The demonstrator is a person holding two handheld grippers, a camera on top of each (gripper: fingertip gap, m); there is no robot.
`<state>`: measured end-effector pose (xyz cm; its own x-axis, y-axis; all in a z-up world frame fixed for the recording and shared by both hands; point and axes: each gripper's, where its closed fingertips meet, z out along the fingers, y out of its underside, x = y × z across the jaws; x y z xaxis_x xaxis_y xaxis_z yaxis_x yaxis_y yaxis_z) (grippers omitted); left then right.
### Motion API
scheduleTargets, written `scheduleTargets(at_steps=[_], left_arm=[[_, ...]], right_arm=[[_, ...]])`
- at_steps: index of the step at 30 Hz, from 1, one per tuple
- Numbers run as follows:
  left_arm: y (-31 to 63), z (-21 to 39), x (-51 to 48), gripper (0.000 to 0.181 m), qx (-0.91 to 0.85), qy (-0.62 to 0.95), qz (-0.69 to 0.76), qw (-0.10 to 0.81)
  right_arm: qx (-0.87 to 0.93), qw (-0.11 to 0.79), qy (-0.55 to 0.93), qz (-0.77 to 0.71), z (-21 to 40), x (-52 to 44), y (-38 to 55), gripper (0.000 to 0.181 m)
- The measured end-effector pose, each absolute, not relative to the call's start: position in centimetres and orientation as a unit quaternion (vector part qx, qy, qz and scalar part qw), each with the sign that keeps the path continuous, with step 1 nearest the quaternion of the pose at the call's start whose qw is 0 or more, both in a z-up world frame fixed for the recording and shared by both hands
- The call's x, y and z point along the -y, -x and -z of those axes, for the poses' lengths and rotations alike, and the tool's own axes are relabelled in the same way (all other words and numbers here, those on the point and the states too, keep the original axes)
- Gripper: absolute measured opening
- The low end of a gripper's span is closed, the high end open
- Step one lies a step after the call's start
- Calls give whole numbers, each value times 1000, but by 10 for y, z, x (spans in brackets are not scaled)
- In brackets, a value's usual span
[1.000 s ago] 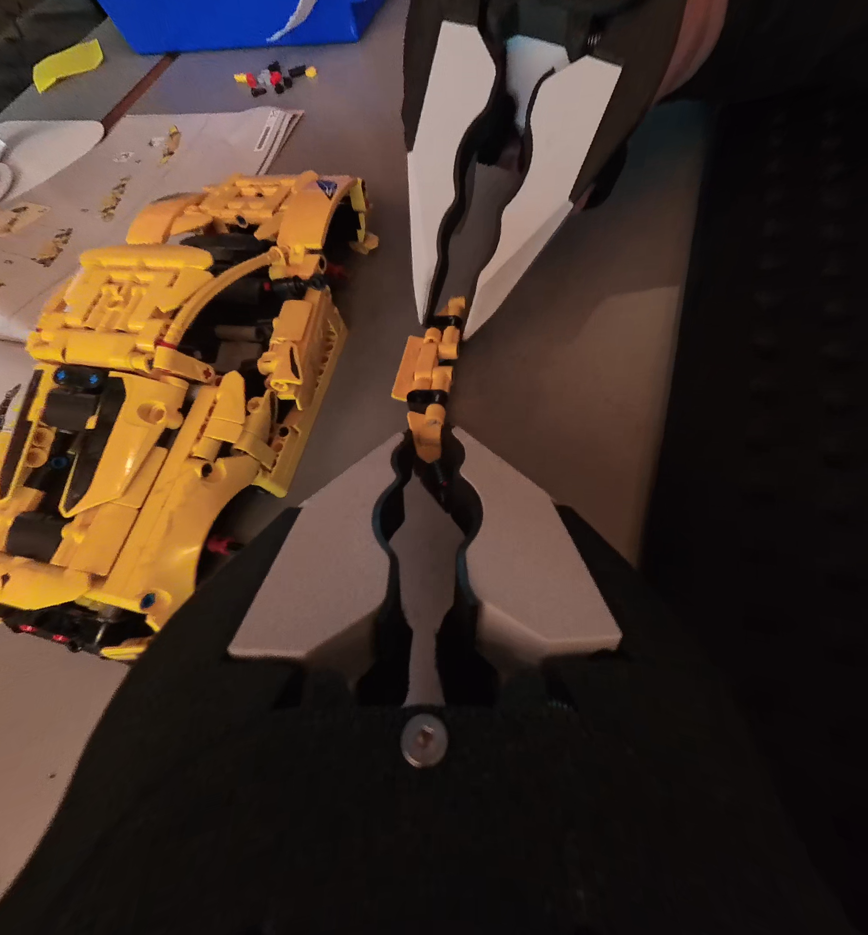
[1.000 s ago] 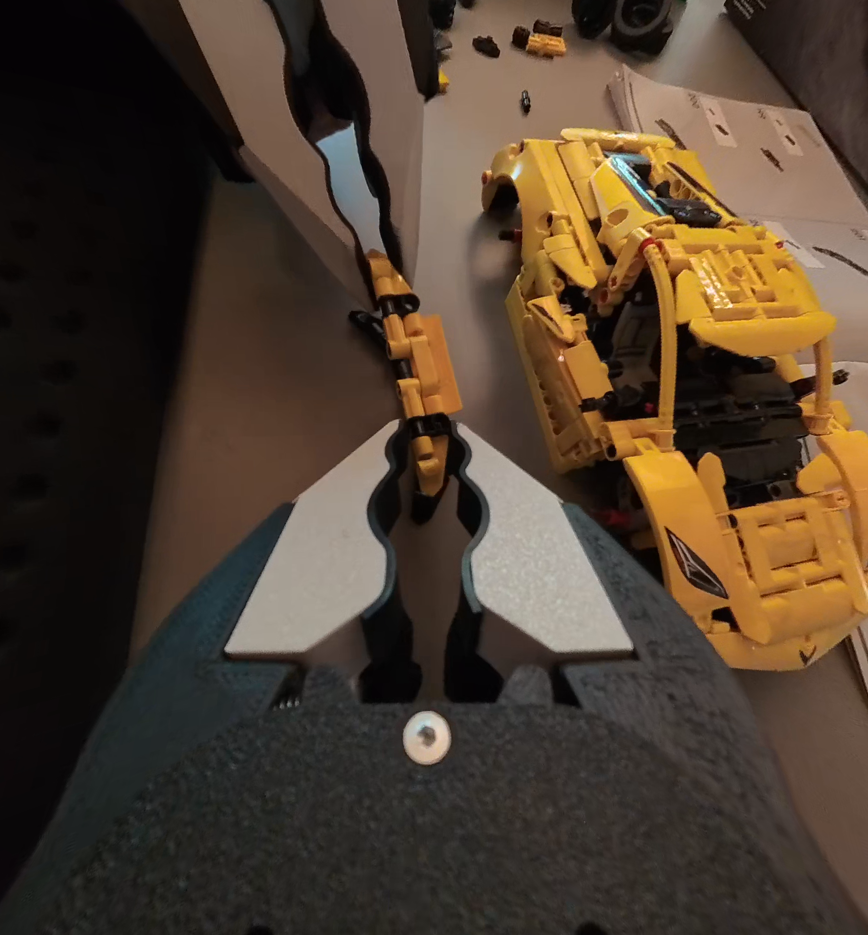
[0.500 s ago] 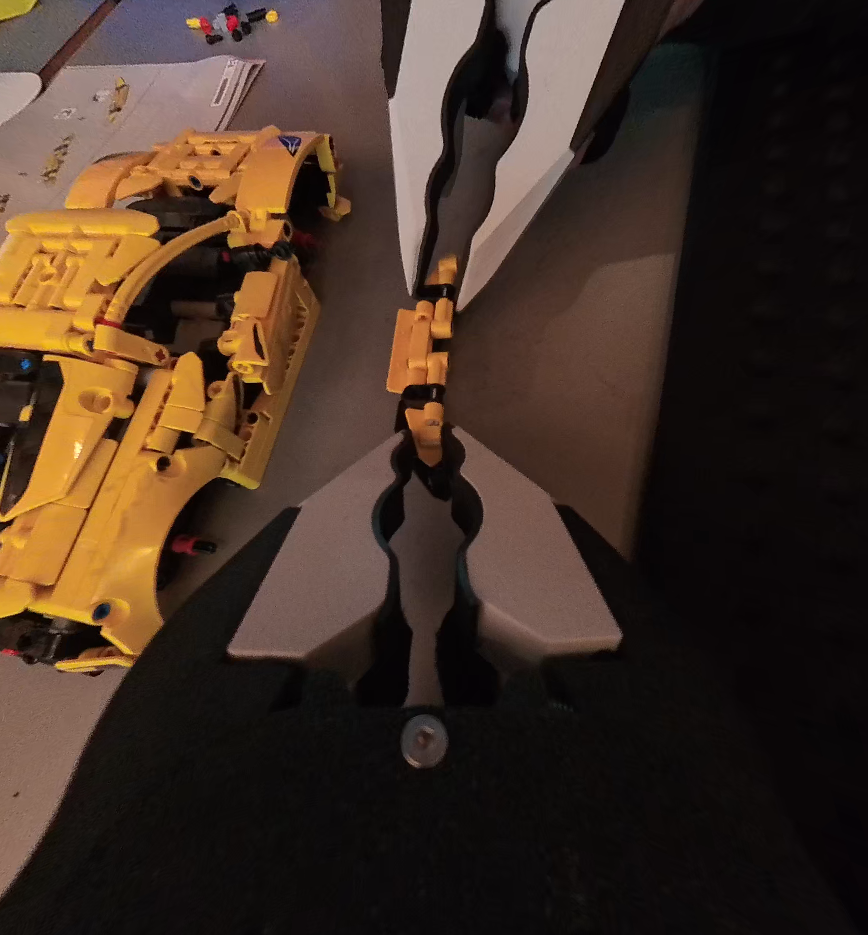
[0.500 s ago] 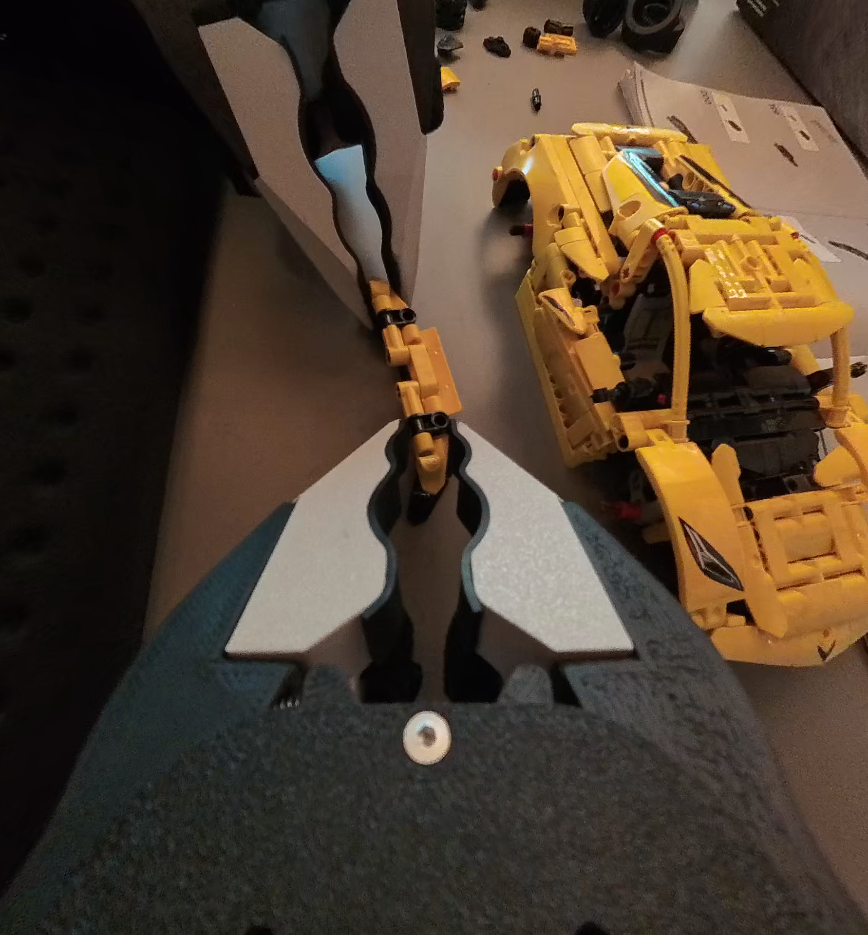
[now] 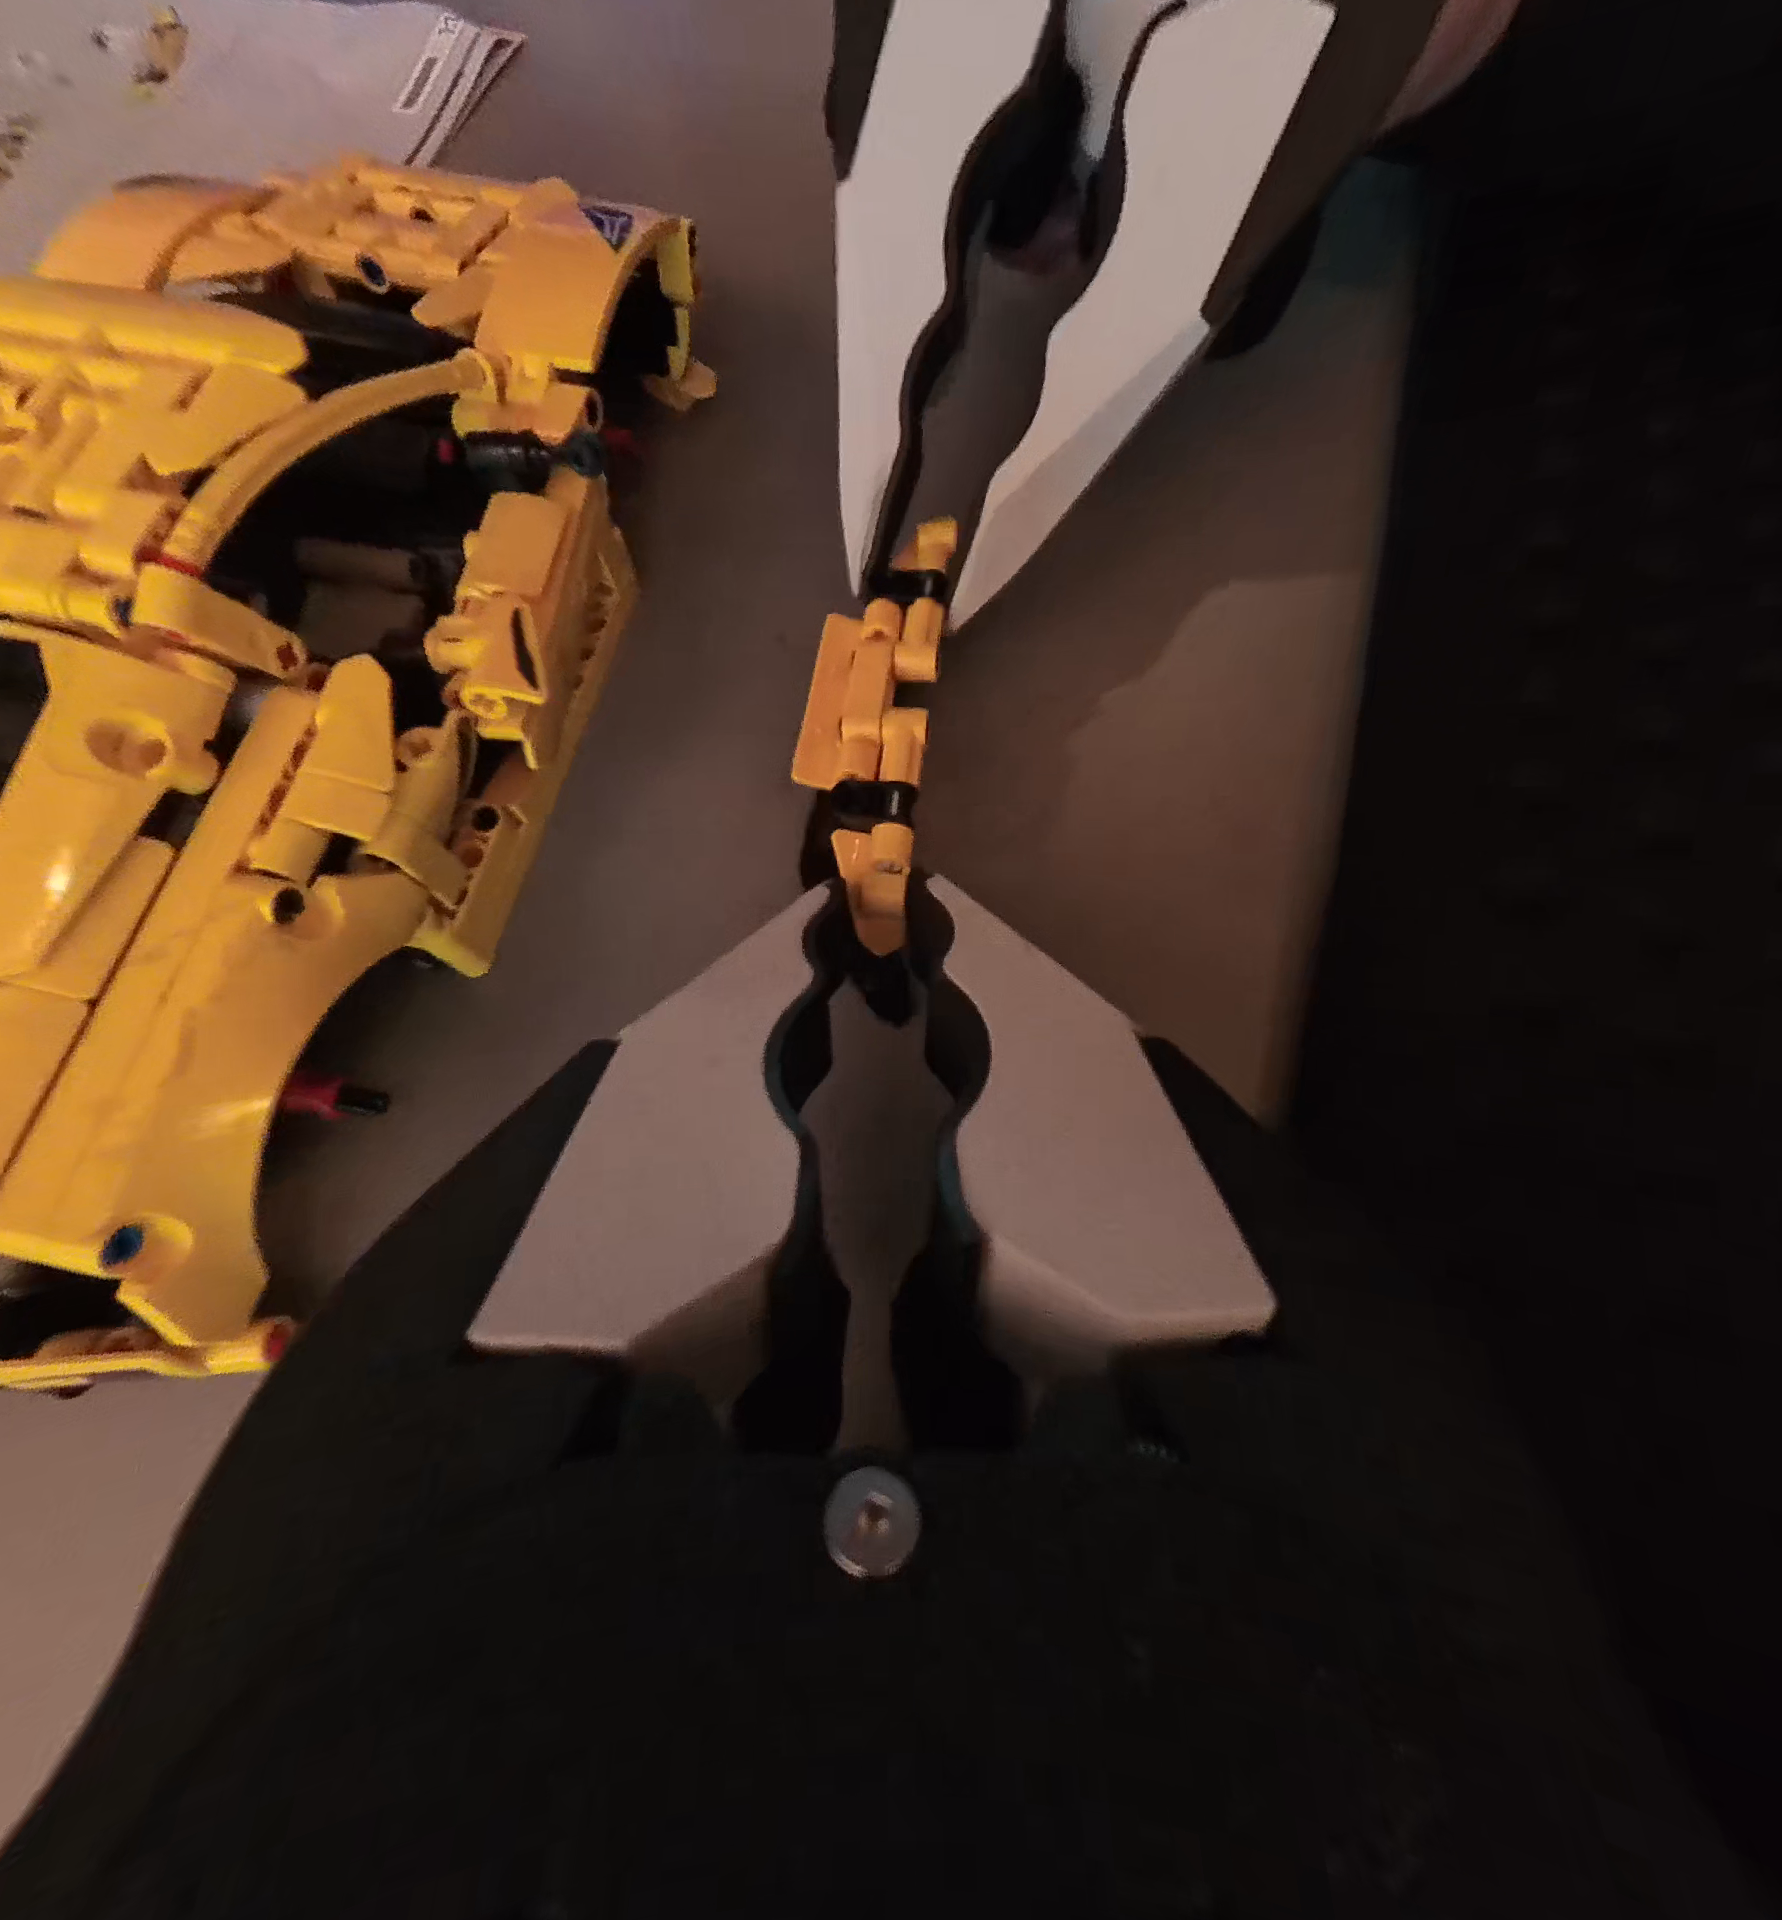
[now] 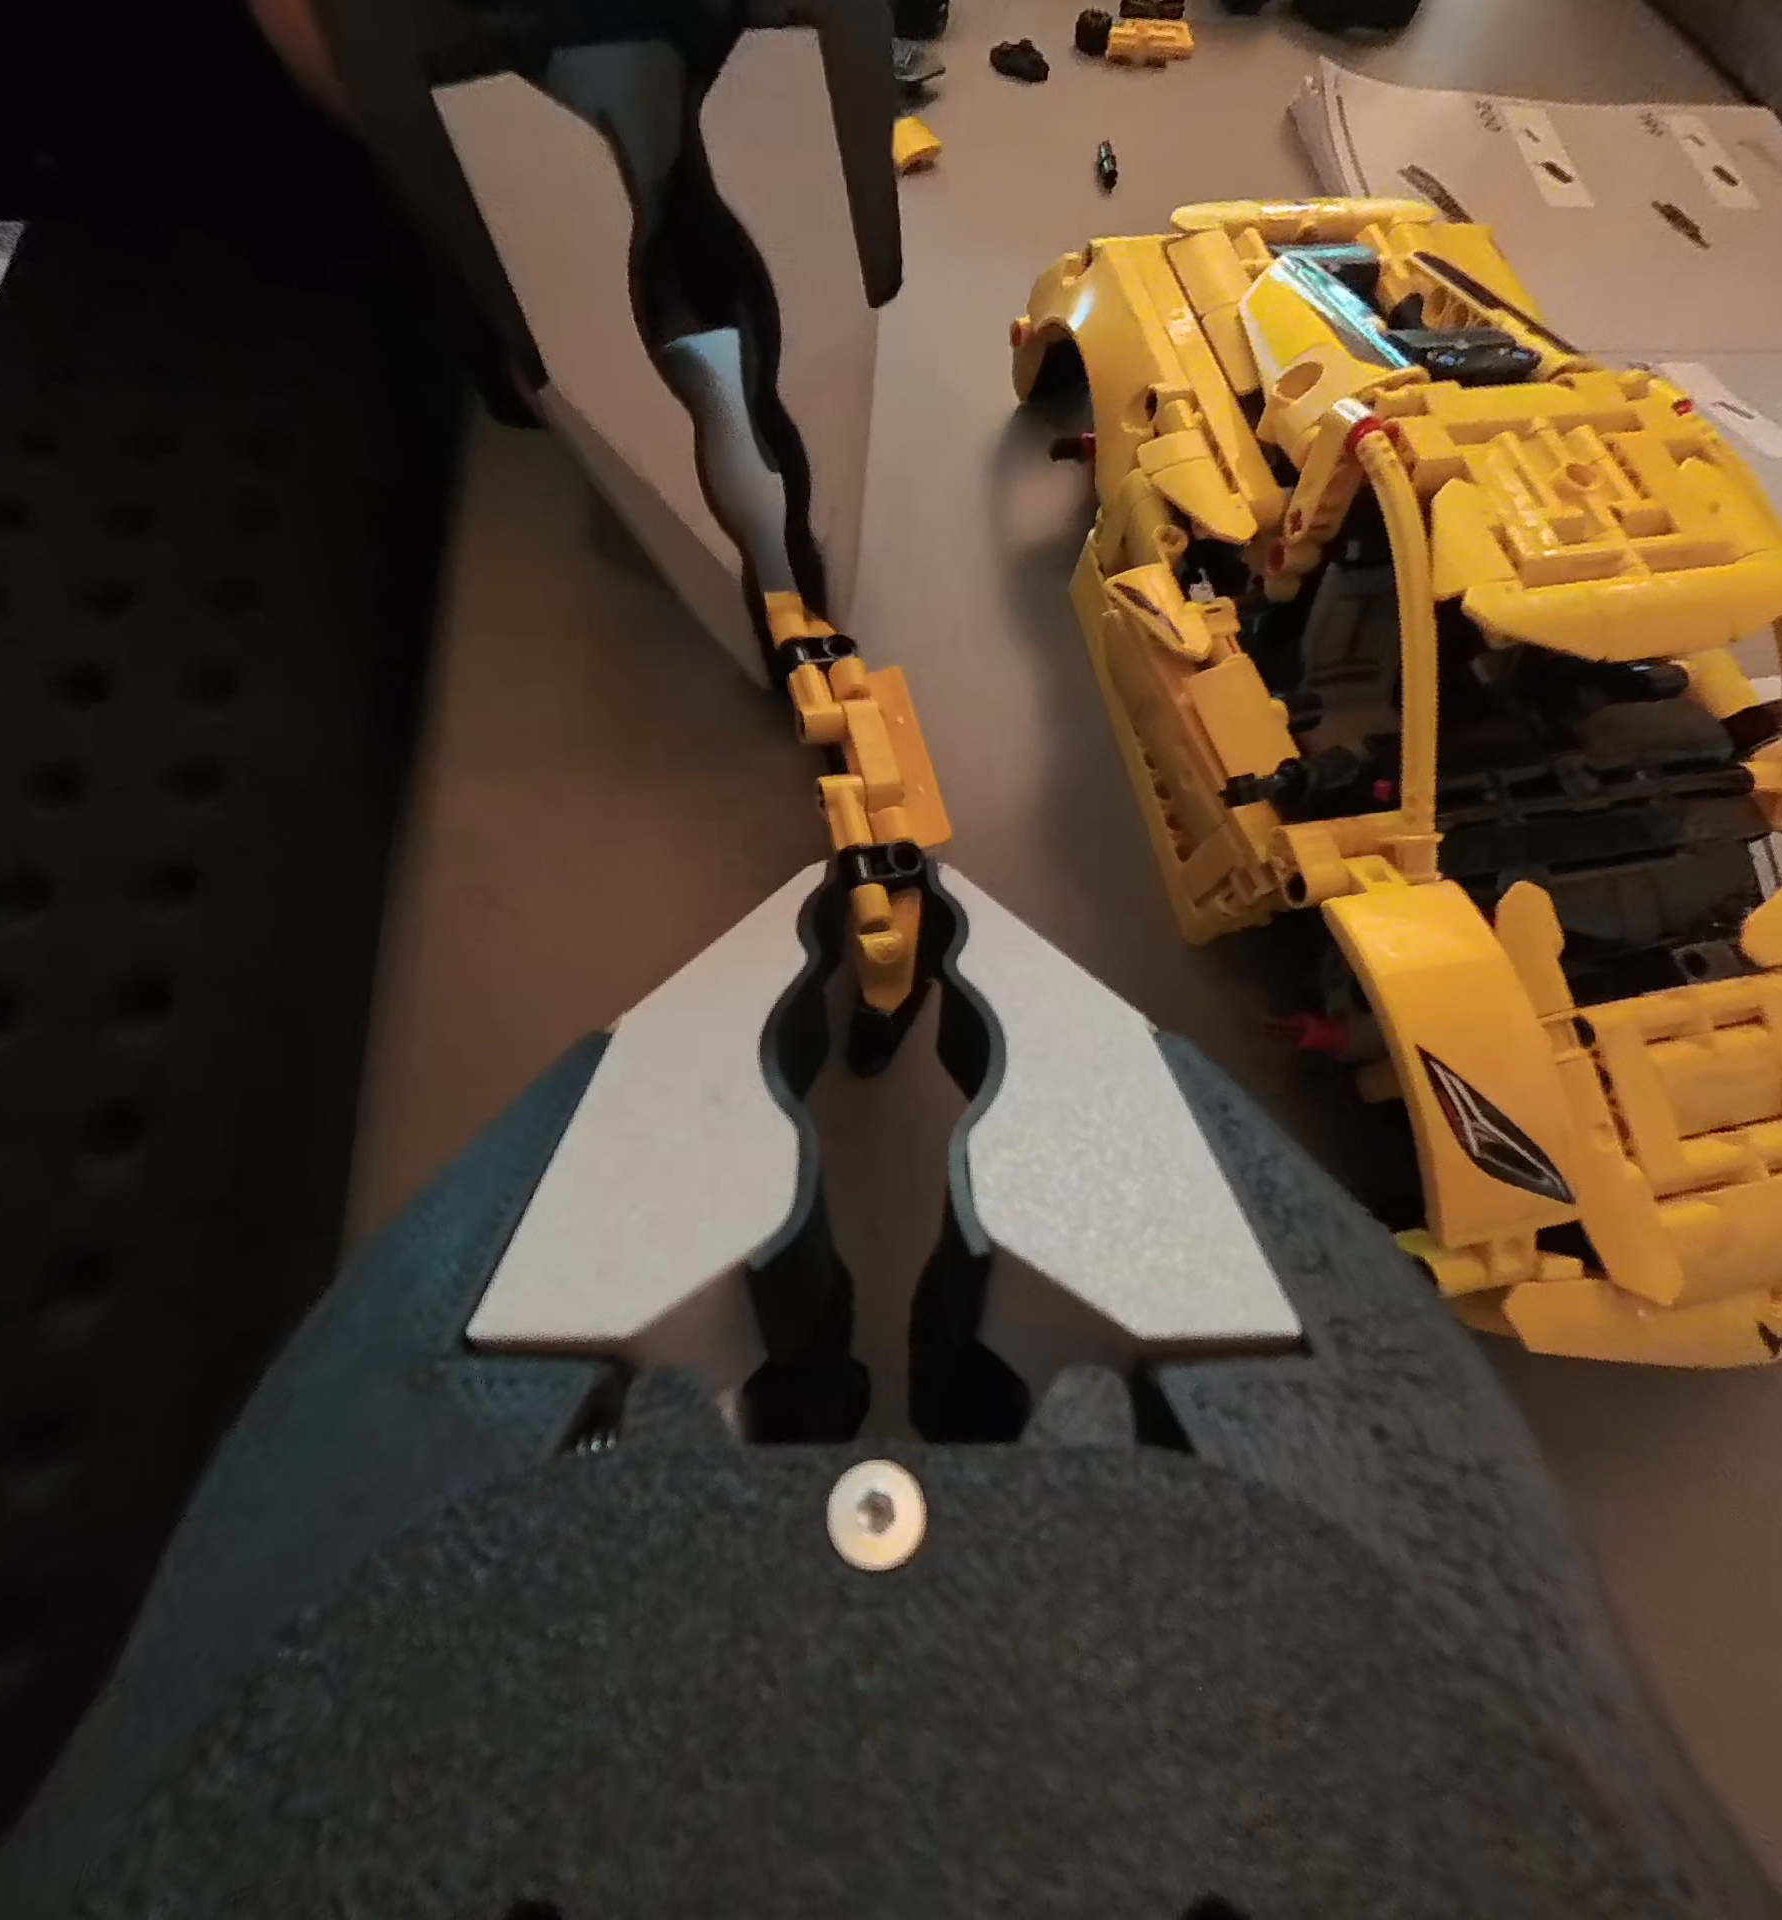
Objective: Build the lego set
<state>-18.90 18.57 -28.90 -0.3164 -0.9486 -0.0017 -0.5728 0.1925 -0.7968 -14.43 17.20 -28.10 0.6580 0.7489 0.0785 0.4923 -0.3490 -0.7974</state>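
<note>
The car [image 6: 1469, 769] looks mostly built, wheels missing — both grippers, left [image 5: 879, 904] and right [image 6: 882, 914], fingers pinching the strip [image 5: 866, 696] by its ends, unattached.

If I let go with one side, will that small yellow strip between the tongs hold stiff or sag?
The yellow strip is several short pieces joined by black connectors, so it may hinge and droop. Left tongs and right tongs each pinch only a narrow end, so it could twist. It looks light.

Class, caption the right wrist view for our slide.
Both grippers pinch opposite ends of a yellow subassembly beside the car.
</note>
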Motion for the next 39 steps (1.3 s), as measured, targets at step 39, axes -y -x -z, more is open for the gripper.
scheduleTargets(at_steps=[39], left_arm=[[189,292,-187,11,-732,527,340,266]], right_arm=[[525,466,695,154,276,-192,177,23]])
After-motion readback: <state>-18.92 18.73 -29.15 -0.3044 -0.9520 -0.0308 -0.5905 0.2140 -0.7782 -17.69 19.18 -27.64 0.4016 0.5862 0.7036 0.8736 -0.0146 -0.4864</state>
